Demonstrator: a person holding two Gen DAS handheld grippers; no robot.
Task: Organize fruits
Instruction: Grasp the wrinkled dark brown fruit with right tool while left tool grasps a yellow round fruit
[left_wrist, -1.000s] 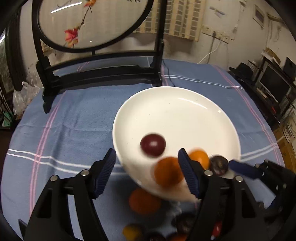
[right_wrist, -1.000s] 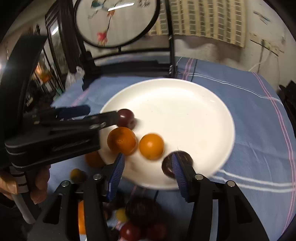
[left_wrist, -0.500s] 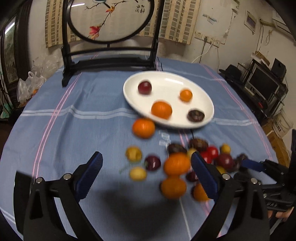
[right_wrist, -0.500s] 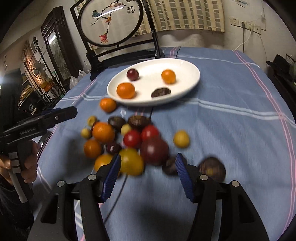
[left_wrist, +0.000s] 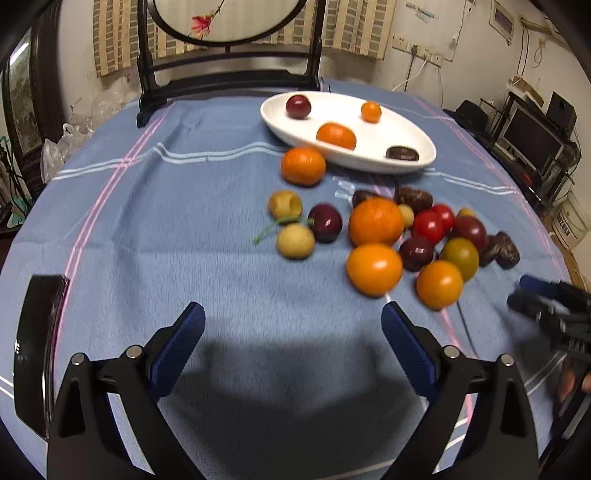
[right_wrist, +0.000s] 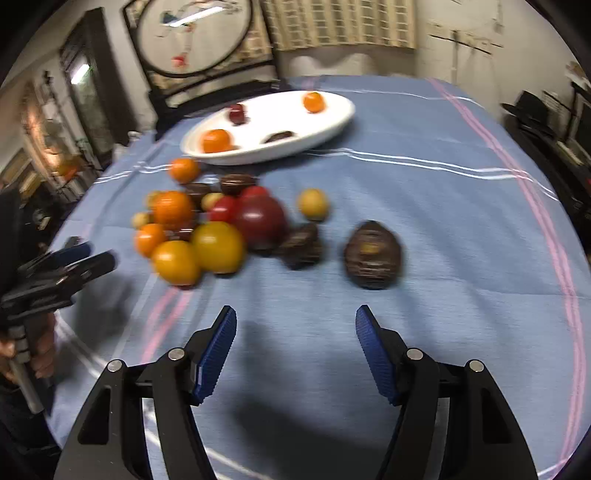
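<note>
Near the table's (left_wrist: 147, 221) front edge, the left tool (left_wrist: 291, 338) and right tool (right_wrist: 295, 341) hover released; loose fruits (left_wrist: 375, 221) await sorting beside the far plate (left_wrist: 424, 155).

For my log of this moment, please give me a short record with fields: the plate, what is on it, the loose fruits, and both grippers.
plate: white plate, far side of the blue tablecloth
on plate: dark red fruit, small orange fruit, larger orange fruit, dark brown date
loose fruits: cluster of fruits on the cloth, nearer than the plate
apart from cluster: one dark wrinkled fruit
left gripper: jaws open, holding nothing
right gripper: jaws open, holding nothing
</note>
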